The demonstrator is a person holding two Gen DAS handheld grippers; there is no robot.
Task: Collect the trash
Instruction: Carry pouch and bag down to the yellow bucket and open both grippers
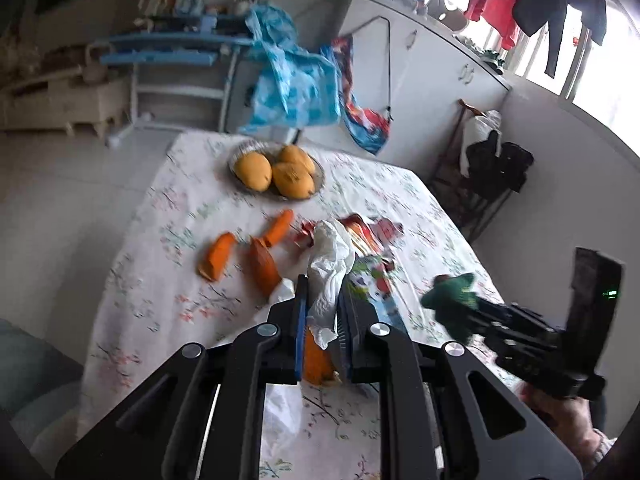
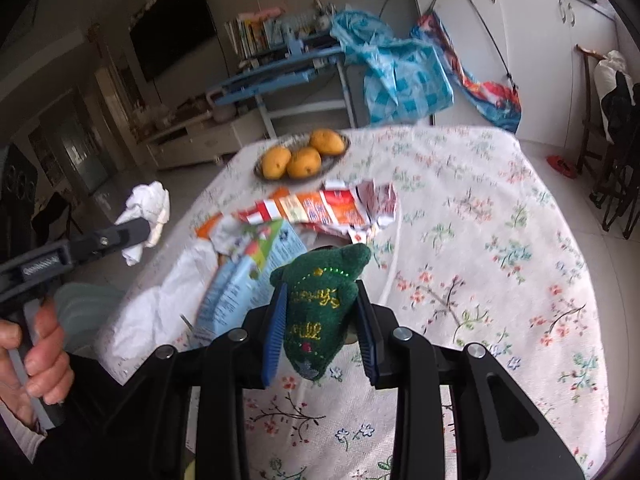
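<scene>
My left gripper (image 1: 322,292) is shut on a crumpled white tissue (image 1: 330,268) and holds it above the table; the tissue also shows in the right wrist view (image 2: 146,212). My right gripper (image 2: 320,296) is shut on a green embroidered cloth pouch (image 2: 320,304), also in the left wrist view (image 1: 452,304). On the floral tablecloth (image 2: 480,240) lie orange peel pieces (image 1: 240,256), red and orange torn wrappers (image 2: 320,208), a blue and green carton (image 2: 248,276) and more white tissue (image 2: 168,308).
A plate with three mangoes (image 1: 276,172) stands at the table's far end. Beyond it are a blue shelf rack (image 2: 280,72) with a blue plastic bag (image 2: 400,76), white cabinets (image 1: 440,80) and a dark chair (image 1: 492,176) to the right.
</scene>
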